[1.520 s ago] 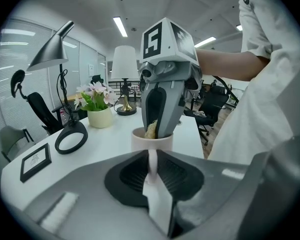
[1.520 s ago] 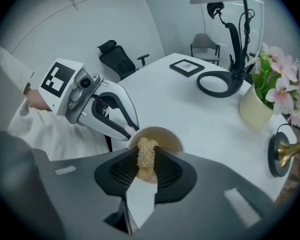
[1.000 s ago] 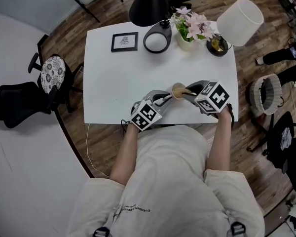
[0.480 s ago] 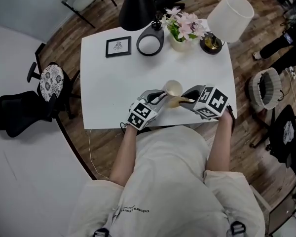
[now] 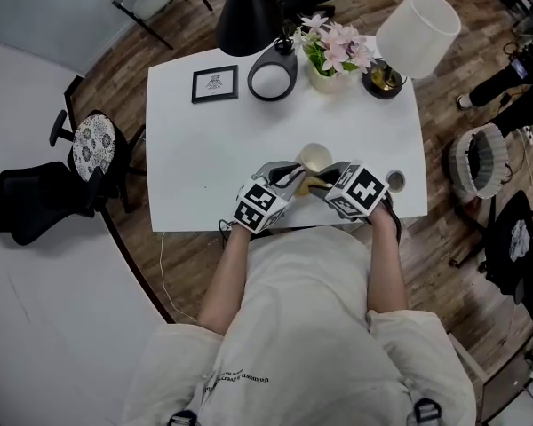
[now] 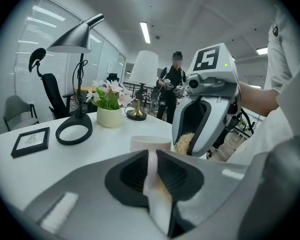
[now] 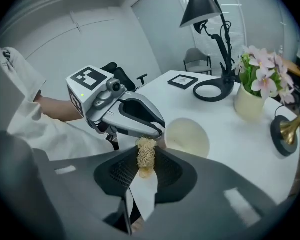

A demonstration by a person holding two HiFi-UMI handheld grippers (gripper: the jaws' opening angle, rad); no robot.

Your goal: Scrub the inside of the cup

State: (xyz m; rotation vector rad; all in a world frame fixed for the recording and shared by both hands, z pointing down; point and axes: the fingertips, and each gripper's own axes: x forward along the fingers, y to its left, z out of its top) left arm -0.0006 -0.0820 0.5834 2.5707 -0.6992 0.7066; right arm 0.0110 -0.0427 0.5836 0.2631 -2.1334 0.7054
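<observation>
A cream cup sits tilted near the table's front edge, its mouth turned towards the right gripper. My left gripper is shut on the cup's thin handle, seen between its jaws in the left gripper view, with the cup's rim just beyond. In the right gripper view, the right gripper is shut on a straw-coloured scrubber. The scrubber's tip stands just outside the cup's open mouth, beside the left gripper's fingers.
At the back of the white table stand a framed picture, a black desk lamp with a ring base, a flower pot and a white-shaded lamp. A small round grey thing lies right of the grippers.
The right gripper has moved left, closer to the cup, uncovering the small round thing on the table. The cup and left gripper have hardly moved.
</observation>
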